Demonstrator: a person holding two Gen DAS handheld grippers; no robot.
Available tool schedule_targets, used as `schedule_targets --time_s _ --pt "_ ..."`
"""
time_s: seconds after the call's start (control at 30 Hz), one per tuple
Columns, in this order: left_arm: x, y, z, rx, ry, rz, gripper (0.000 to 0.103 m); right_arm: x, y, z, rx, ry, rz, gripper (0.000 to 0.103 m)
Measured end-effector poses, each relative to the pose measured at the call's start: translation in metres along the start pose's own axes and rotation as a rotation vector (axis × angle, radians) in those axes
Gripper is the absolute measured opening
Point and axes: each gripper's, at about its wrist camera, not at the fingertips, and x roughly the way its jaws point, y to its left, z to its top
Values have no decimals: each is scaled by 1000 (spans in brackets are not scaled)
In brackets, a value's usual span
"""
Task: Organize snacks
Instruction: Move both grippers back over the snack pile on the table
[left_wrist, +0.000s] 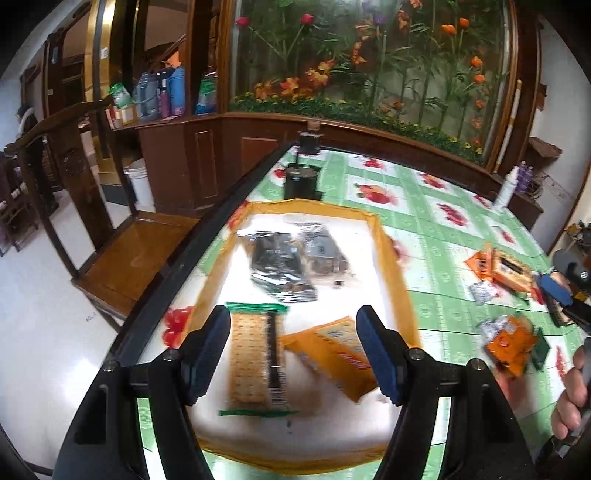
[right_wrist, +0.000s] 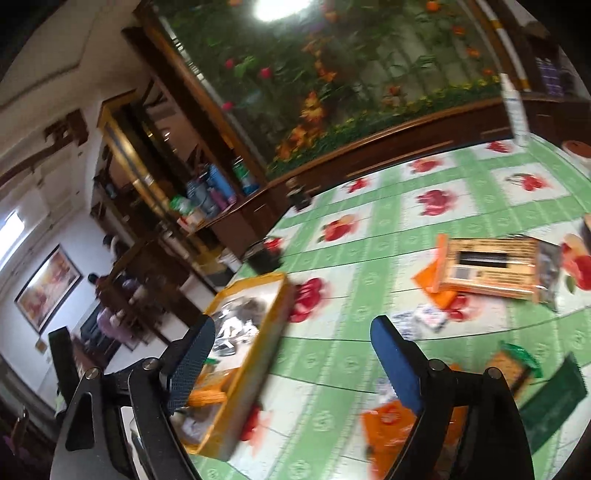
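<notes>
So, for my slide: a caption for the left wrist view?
Open left gripper above yellow-rimmed tray holding snack packets; more lie on the tablecloth.

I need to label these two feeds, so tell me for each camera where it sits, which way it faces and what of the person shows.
Left wrist: on the left gripper, angled down over the yellow-rimmed tray of snack packets; its two open fingers show, and a hand at the right edge.
Right wrist: on the right gripper, tilted, facing across the green tablecloth toward loose snack packets; only its open, empty fingers show.
Shared: tray, tablecloth, loose packets, flower display behind.
</notes>
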Motion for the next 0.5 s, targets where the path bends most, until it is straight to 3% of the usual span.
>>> schedule_targets --time_s 0.17,0.33,0.5 --pt "-4 -22 2 38 2 -64 77 -15 -38 6 82 13 -14 90" --pt "0 -47 0 84 18 -100 77 -28 -71 6 168 3 -41 90" --pt "10 -80 -5 126 78 -203 77 -27 -91 5 226 41 -115 90"
